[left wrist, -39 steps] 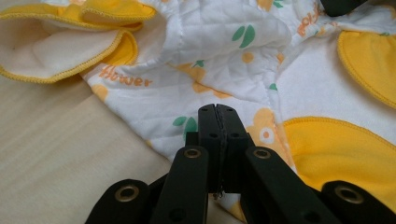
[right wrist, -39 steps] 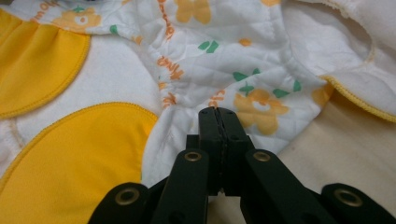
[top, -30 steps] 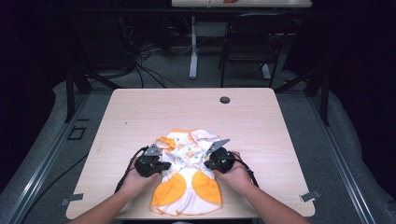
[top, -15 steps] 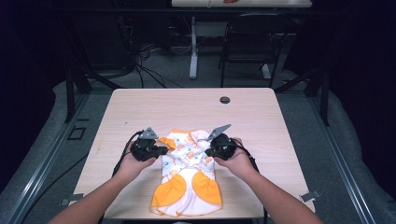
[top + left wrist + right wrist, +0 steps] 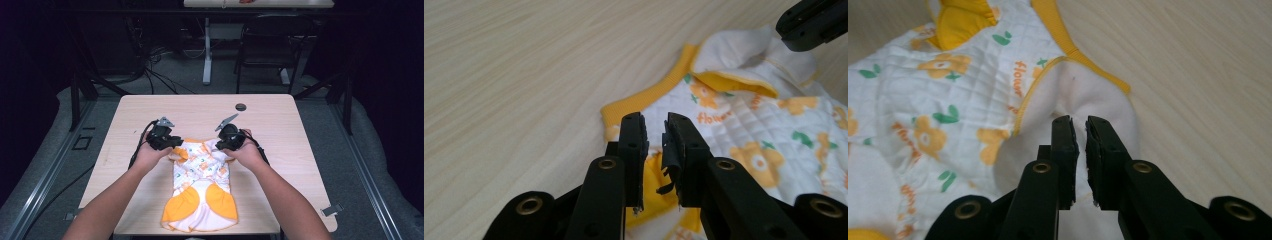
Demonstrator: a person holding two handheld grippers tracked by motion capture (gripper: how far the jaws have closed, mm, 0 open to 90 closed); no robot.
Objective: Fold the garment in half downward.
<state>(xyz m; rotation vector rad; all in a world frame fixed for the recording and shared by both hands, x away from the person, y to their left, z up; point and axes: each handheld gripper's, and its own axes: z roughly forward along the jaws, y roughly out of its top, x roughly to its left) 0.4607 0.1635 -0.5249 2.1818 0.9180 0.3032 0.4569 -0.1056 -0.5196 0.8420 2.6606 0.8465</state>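
A small quilted garment point(image 5: 200, 185), white with orange flowers and yellow trim, lies flat at the near middle of the table. My left gripper point(image 5: 175, 143) hovers at its far left corner. In the left gripper view the left gripper point(image 5: 655, 122) stands just above the yellow ribbed edge point(image 5: 644, 97). Its jaws have just been opening and are a little apart with nothing between them. My right gripper point(image 5: 221, 145) is at the far right corner. In the right gripper view the right gripper point(image 5: 1078, 122) is over a folded white flap point(image 5: 1093, 97), its jaws also just opened and holding nothing.
The light wooden table point(image 5: 280, 125) has bare room on the far side and on both sides of the garment. A small dark round disc point(image 5: 241, 106) sits near the far edge. A chair point(image 5: 265, 45) and cables stand on the floor beyond.
Both hands have moved away from the person, from the garment's middle to its far end, and risen a little. The garment's far corners now lie folded inward.
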